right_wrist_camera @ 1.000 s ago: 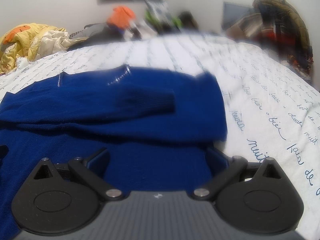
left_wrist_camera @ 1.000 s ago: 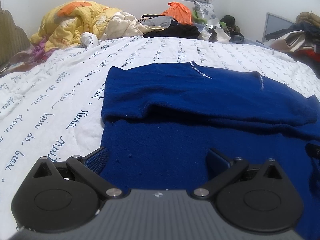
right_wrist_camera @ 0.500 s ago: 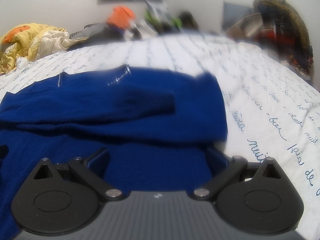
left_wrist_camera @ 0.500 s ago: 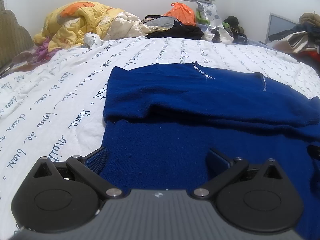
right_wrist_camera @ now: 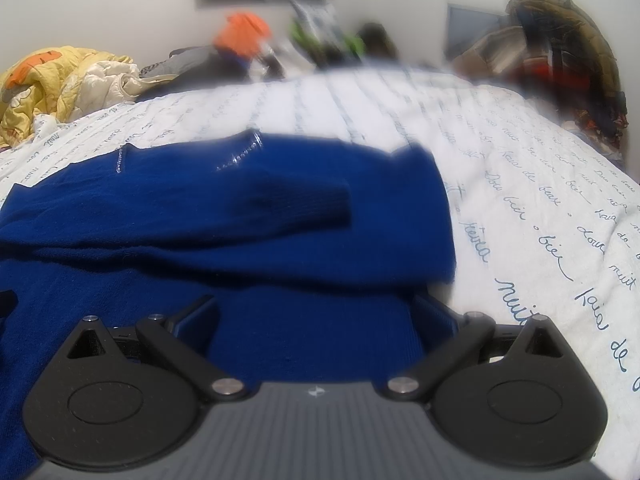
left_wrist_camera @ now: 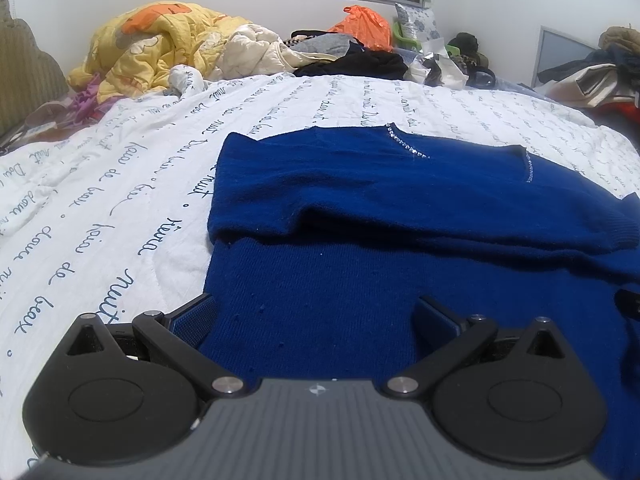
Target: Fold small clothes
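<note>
A dark blue knit sweater (left_wrist_camera: 400, 184) lies flat on the white bed sheet (left_wrist_camera: 100, 200), its sleeves folded across the chest and its beaded neckline at the far side. My left gripper (left_wrist_camera: 314, 312) is open over the sweater's near left hem, with the left finger at the cloth's edge. In the right wrist view the same sweater (right_wrist_camera: 240, 200) shows a folded sleeve cuff on top. My right gripper (right_wrist_camera: 316, 312) is open over the near right hem, its right finger at the garment's edge. Nothing is pinched in either one.
The sheet (right_wrist_camera: 520, 200) carries blue script and spreads wide on both sides. A yellow quilt (left_wrist_camera: 160, 40) is heaped at the far left. An orange bag (left_wrist_camera: 360, 24) and dark clothes line the far wall. More piled clothes (right_wrist_camera: 560, 60) stand at the right.
The left wrist view has shifted slightly, so the sweater sits a little lower in it. The right gripper has hardly moved. Both stay open.
</note>
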The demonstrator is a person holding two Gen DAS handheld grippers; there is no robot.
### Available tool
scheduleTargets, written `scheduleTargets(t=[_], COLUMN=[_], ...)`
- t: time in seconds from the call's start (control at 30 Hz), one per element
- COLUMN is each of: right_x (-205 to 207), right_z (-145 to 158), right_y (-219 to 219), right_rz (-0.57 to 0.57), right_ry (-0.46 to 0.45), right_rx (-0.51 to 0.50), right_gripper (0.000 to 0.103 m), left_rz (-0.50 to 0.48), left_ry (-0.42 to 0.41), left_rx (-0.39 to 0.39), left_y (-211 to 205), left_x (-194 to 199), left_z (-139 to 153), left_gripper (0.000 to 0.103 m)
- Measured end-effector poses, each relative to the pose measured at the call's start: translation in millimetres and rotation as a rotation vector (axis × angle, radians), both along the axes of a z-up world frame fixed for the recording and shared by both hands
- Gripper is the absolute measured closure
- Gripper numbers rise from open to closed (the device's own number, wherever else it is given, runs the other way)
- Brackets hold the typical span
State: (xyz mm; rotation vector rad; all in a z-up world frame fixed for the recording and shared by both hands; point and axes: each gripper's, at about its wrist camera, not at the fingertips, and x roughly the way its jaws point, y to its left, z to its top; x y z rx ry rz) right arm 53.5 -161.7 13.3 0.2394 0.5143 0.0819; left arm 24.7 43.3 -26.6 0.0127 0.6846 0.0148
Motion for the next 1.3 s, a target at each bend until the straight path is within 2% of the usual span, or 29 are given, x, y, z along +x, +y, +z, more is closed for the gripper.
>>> scheduleTargets(t=[0.17, 0.33, 0.6, 0.73, 0.9, 1.3], right_x=[-2, -27, -55, -50, -52, -52], right_z=[2, 6, 10, 4, -1, -4], right_y=[-3, -19, -21, -1, 15, 16], right_rz=[0.026, 0.058, 0.033, 0.044, 0.038, 0.034], right_ry=[0.004, 0.005, 0.005, 0.03, -0.002, -0.008], right_rx=[0.004, 0.083, 0.108, 0.082, -0.022, -0.012], right_gripper=[0.0, 0.0, 0.0, 0.0, 0.0, 0.0], left_rz=[0.001, 0.001, 0.012, -0.007, -0.006, -0.002], left_ry=[0.001, 0.005, 0.023, 0.011, 0.0, -0.008], left_rx=[0.0, 0.009, 0.011, 0.03, 0.012, 0.001], left_y=[0, 0, -1, -3, -1, -1], left_x=[0, -3, -17, -26, -30, -31], left_z=[0, 1, 5, 3, 0, -1], left_gripper=[0.0, 0.0, 0.0, 0.0, 0.0, 0.0])
